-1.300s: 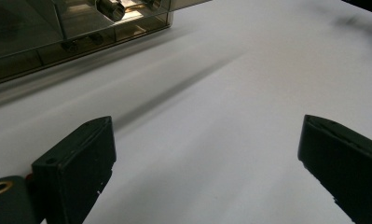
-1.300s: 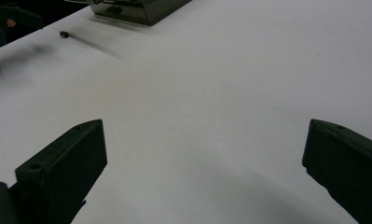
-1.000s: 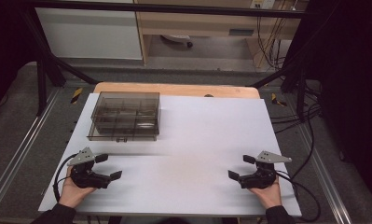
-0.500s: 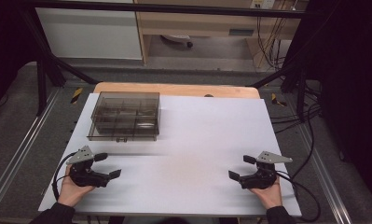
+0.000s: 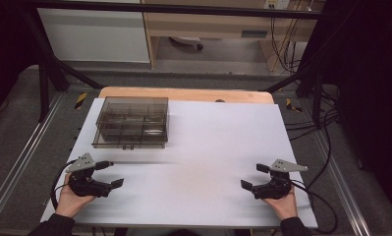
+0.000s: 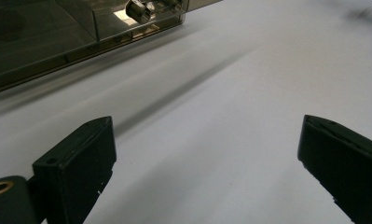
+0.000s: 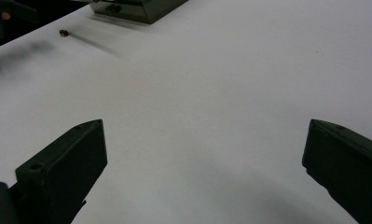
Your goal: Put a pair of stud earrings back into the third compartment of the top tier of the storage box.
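Smoked plastic organiser box parked at the far left of the white desk, lid down, some small metal bits visible inside. Left tool at the near left, right tool at the near right, both wide open, nothing held. Barely budged versus a second ago, just tiny shifts. Probably nothing started yet, box untouched and well apart from both tools.

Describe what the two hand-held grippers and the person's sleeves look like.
Both are black. The left hand-held gripper and right hand-held gripper each carry a grey three-cornered plate on top and trail a black cable. Their jaws are blocky, flat-faced pads. The sleeves are dark.
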Motion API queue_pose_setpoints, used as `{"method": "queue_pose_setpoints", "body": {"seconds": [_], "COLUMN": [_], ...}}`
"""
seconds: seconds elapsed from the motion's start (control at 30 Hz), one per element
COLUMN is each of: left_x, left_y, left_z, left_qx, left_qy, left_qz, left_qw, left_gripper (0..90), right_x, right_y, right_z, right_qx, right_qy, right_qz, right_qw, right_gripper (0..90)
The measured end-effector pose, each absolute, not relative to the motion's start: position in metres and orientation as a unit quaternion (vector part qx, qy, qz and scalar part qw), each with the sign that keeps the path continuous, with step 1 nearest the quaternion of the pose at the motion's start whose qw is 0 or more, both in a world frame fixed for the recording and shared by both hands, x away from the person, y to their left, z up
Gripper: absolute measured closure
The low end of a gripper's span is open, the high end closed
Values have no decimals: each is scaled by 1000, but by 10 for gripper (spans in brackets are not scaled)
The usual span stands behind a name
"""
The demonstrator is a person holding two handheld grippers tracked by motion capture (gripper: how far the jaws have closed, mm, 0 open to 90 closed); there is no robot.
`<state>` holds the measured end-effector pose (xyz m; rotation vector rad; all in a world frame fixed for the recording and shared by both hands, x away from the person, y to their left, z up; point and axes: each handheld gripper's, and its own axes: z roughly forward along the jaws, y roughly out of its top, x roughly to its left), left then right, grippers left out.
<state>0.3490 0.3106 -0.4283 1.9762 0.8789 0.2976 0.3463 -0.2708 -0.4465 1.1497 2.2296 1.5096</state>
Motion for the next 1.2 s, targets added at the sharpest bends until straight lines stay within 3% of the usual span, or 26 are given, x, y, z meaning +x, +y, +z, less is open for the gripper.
{"method": "queue_pose_setpoints", "body": {"seconds": [0.77,1.2], "left_x": [364,380], "left_y": [332,343], "left_z": [-415,-428], "left_qx": [804,806], "left_qy": [389,423], "left_qz": [144,151], "left_qw": [425,385], "left_gripper": [92,275], "right_x": [347,347], "right_y": [-270,-270], "right_z": [-447,-447], "right_qx": [388,388], "right_qy": [761,760], "right_qz": [509,511], "right_qw": [108,108], "right_gripper": [6,7]}}
